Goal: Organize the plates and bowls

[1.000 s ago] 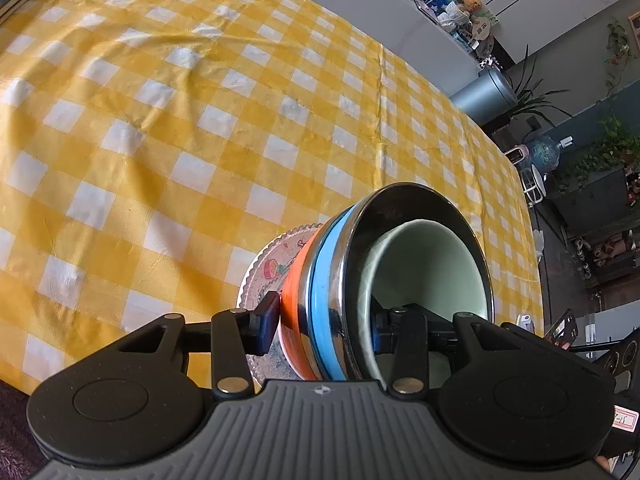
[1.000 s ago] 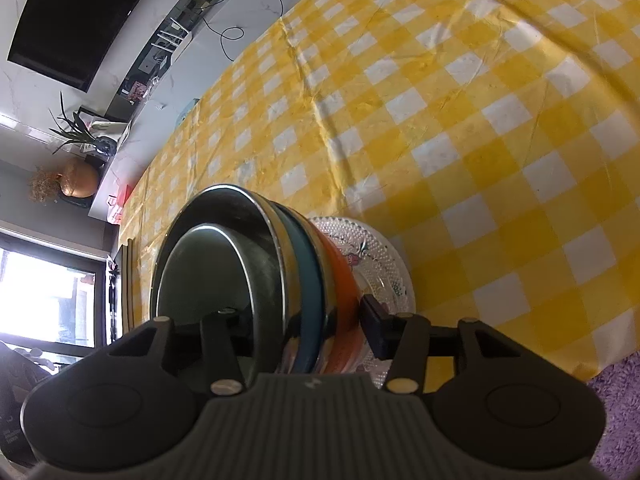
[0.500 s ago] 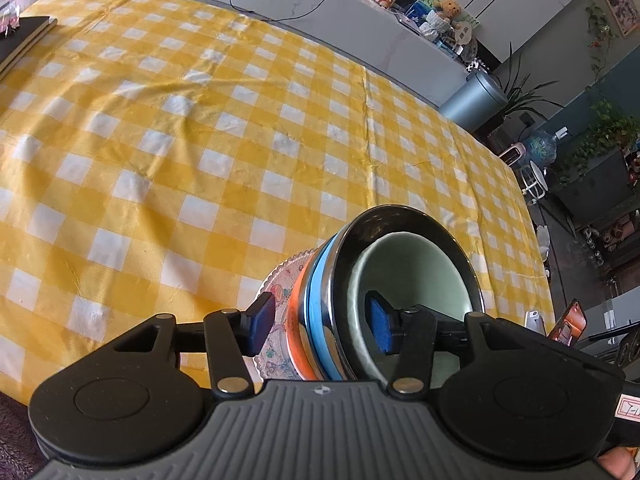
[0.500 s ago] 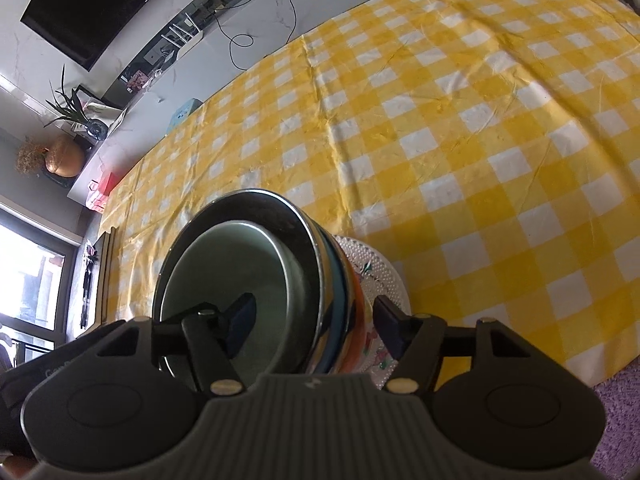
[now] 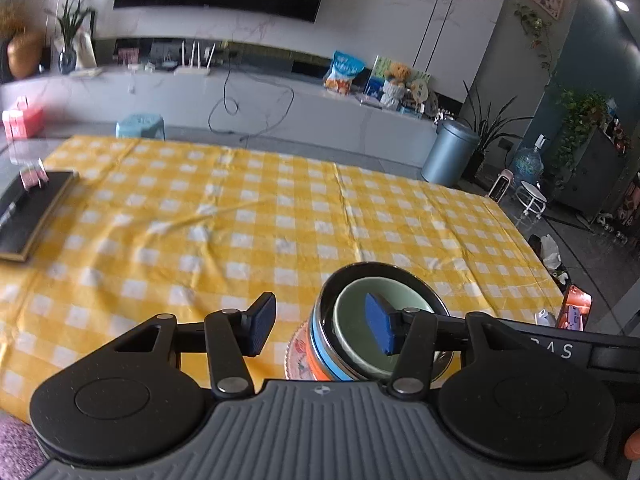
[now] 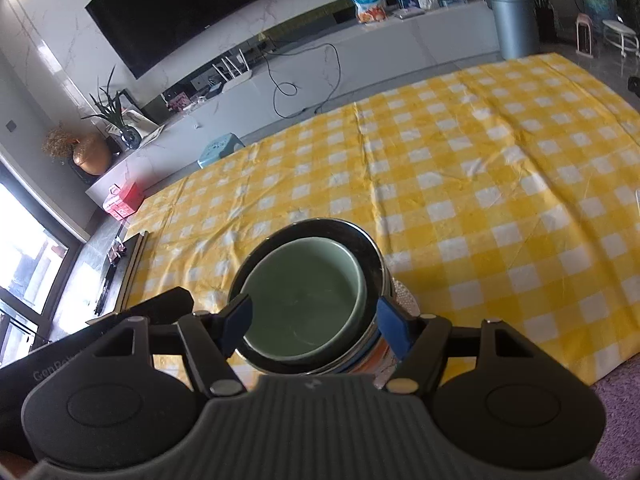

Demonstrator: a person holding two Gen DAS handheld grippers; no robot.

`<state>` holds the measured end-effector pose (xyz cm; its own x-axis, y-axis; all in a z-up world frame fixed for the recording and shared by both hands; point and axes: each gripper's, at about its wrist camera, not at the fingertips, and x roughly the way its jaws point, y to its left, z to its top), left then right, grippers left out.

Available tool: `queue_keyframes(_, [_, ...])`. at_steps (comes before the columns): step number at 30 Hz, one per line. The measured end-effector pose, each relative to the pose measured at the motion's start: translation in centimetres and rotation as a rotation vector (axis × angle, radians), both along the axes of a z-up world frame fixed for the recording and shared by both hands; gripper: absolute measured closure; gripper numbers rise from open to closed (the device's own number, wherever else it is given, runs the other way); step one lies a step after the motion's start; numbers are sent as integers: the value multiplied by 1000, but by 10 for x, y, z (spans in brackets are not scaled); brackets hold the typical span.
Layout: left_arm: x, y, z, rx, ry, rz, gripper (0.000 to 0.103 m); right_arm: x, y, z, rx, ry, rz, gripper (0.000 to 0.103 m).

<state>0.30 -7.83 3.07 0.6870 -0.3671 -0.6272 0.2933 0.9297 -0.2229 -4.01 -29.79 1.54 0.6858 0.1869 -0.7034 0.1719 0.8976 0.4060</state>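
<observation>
Both grippers had just released the nested bowl stack (image 6: 316, 304) — left gripper (image 5: 320, 330) and right gripper (image 6: 316, 322) wide, withdrawn, empty; stack beneath fingertips on the checked tablecloth (image 6: 500, 184) — stacking apparently finished.

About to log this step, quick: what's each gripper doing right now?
Left gripper: open, just been opening, holding nothing.
Right gripper: open, just been opening, clear of the bowl stack.
</observation>
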Motion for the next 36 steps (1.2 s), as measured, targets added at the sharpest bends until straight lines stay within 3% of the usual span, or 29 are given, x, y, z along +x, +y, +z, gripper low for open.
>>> queue_keyframes(7, [-45, 8, 25, 81, -197, -18, 43, -39, 25, 25, -130, -157, 63, 33])
queue_keyframes(15, [-91, 9, 22, 182, -323, -55, 44, -97, 51, 33, -386, -384, 137, 16])
queue_keyframes(18, [-103, 9, 15, 198, -324, -33, 43, -110, 57, 29, -452, -400, 204, 16])
queue_keyframes(25, [-135, 12, 0, 305, -373, -1, 35, -142, 57, 15, -444, -379, 232, 16])
queue_keyframes(28, [-143, 9, -7, 325, -356, 0, 27, -155, 60, 6, -433, -368, 239, 15])
queue_keyframes(31, [-149, 11, -15, 350, -349, 8, 26, -161, 66, 0, -459, -371, 226, 8])
queue_keyframes(36, [-143, 17, -27, 358, -294, 34, 22, -159, 66, -10, -464, -371, 207, 8])
